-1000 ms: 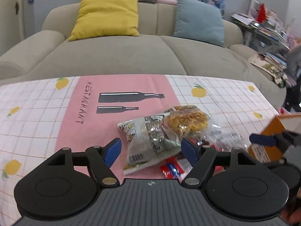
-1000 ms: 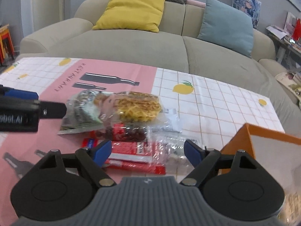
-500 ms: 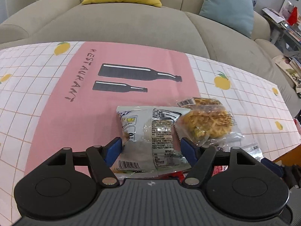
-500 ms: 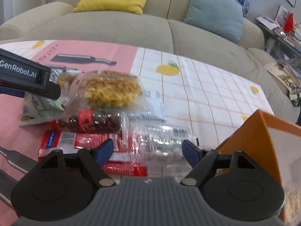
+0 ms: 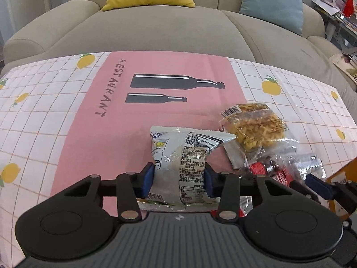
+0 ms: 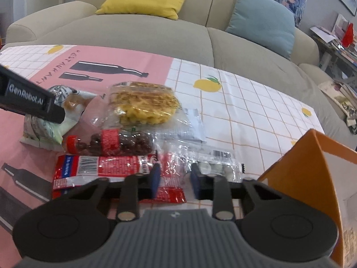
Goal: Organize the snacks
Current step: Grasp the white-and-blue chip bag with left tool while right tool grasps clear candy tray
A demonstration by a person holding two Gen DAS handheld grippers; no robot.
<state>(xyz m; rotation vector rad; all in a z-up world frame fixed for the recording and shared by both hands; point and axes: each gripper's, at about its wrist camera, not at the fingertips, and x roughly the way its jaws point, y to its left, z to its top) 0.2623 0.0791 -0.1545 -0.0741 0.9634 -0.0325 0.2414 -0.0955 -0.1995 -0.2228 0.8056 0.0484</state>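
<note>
Silver snack packet (image 5: pixel 187 156) on pink counter cloth (image 5: pixel 89 134), squeezed between closing left tool (image 5: pixel 178 179) pads. Right tool (image 6: pixel 175 178) closing on clear candy bag (image 6: pixel 207 163), beside orange box (image 6: pixel 312 174).

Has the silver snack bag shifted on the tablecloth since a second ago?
Yes. The silver snack bag has turned against the bottle print: its far end now points at it, squeezed between the closing left gripper.
</note>
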